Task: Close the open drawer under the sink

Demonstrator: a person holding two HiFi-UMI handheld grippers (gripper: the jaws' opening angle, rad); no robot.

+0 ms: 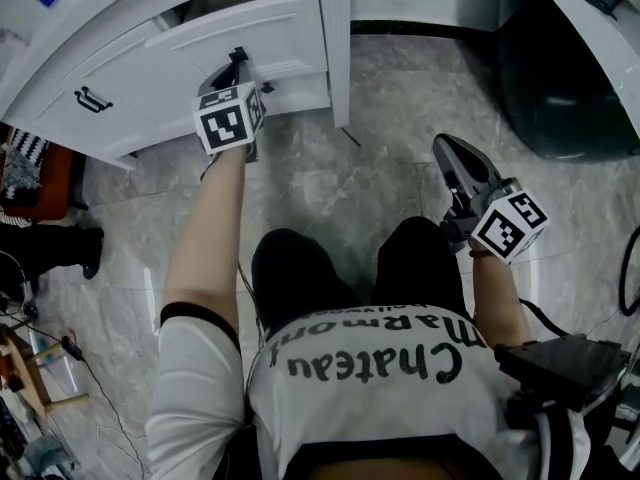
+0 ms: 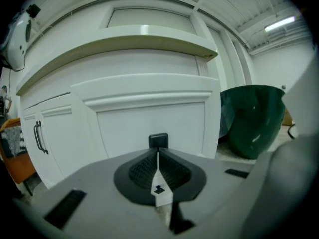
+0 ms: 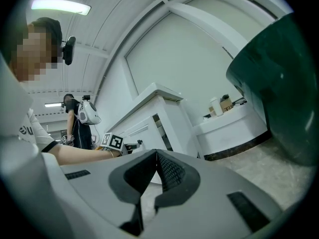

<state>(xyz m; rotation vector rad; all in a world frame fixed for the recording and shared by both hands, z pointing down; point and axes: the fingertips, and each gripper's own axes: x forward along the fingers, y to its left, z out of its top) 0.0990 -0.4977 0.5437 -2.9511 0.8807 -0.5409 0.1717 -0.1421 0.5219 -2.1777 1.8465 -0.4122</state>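
The white drawer front [image 1: 245, 30] stands out from the curved sink cabinet [image 1: 130, 28], with a dark gap above it. My left gripper [image 1: 238, 60] is shut, and its tips sit right at the drawer's small black handle [image 2: 158, 140]; nothing shows between the jaws. In the left gripper view the panelled drawer front [image 2: 149, 118] fills the middle, just beyond the left gripper [image 2: 158, 151]. My right gripper [image 1: 452, 164] hangs shut and empty over the floor by the person's right knee, away from the cabinet. In its own view the right gripper [image 3: 156, 154] points level toward the cabinet [image 3: 159, 116].
A cabinet door with a black bar handle [image 1: 92, 100] lies left of the drawer. A white upright post [image 1: 336, 38] stands at the drawer's right. A dark green bin [image 1: 570, 78] sits at the right. Marble floor [image 1: 330, 188] lies below. Another person [image 3: 79, 121] stands far off.
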